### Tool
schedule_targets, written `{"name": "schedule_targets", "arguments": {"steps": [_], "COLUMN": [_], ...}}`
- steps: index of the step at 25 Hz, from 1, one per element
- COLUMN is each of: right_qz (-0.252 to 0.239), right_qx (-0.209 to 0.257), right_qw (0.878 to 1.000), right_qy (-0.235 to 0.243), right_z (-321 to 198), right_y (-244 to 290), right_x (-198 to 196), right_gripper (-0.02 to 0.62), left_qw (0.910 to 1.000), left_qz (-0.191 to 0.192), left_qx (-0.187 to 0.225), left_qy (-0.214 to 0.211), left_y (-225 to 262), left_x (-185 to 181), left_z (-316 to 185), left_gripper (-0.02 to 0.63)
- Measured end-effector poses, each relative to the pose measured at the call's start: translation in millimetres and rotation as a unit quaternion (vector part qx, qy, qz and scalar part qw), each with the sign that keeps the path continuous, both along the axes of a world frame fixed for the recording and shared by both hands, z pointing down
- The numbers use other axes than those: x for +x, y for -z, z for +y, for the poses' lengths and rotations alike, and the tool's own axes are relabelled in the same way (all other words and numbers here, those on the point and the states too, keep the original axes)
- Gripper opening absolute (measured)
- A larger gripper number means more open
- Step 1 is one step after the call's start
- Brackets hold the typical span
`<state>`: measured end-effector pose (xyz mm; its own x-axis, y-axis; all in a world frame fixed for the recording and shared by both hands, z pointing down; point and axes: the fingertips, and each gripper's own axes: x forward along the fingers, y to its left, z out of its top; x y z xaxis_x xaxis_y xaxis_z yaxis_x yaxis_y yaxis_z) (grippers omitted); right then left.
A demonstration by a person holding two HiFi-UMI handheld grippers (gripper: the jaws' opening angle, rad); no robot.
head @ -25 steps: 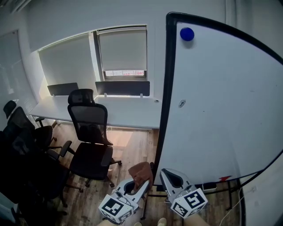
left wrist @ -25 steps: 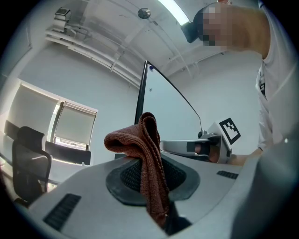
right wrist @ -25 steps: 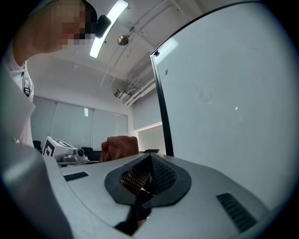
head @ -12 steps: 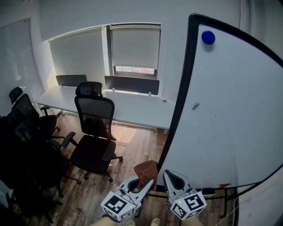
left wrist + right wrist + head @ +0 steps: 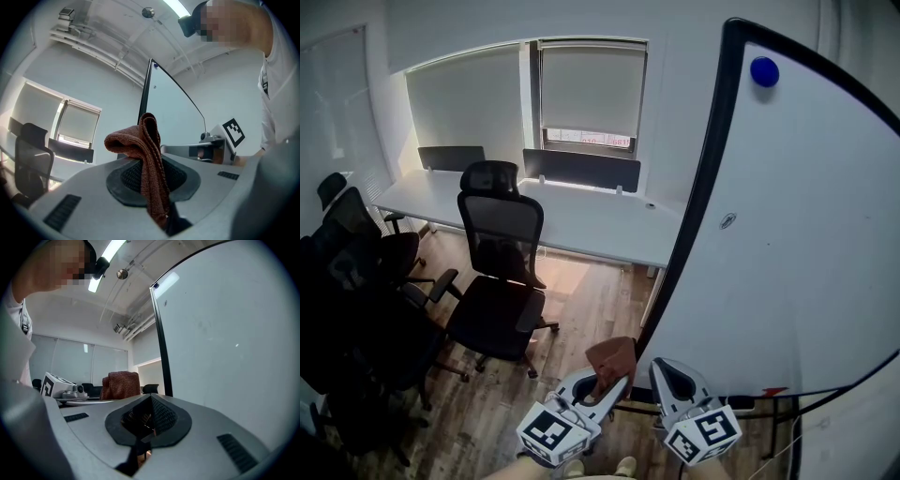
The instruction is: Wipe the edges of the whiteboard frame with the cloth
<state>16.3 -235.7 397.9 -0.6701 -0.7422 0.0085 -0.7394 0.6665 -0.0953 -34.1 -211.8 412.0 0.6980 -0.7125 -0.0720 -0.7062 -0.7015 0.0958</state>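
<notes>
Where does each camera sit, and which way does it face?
Head view: on the head, looking down at left tool, right tool, whiteboard; shoes show.
Left gripper view: on the left tool, facing up, jaws shut on cloth; shirt shows.
Right gripper view: on the right tool, facing the whiteboard; shirt shows.
All share the cloth.

Reference landmark: the long white desk (image 5: 581,225). Directly behind the desk, a white wall (image 5: 675,103) carries a window covered by grey roller blinds (image 5: 592,89); daylight enters through a narrow strip under the right-hand blind. Dark divider panels (image 5: 581,169) stand along the desk's rear edge. One black mesh office chair (image 5: 499,272) stands in front of the desk; further black chairs (image 5: 352,272) cluster near its left end in the head view. Wood-plank flooring (image 5: 581,305) runs under and before the desk. A ceiling tube light (image 5: 108,256) is lit.
</notes>
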Motion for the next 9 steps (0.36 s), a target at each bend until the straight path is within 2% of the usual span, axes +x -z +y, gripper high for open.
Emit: {"name": "schedule_targets", "arguments": {"steps": [9], "right_qz": [-0.001], "right_qx": [-0.004], "right_qw": [1.0], "right_qy": [-0.004], "right_z": [-1.9], "right_y": [-7.2], "right_x": [-10.4], "right_gripper": [0.003], "left_qw": [1.0], "left_qz": [-0.001], "left_qx": [0.003], "left_qy": [0.002], "left_y": [-9.0], "left_x": [-9.2], "left_z": [-3.6], "left_gripper": [0.066]}}
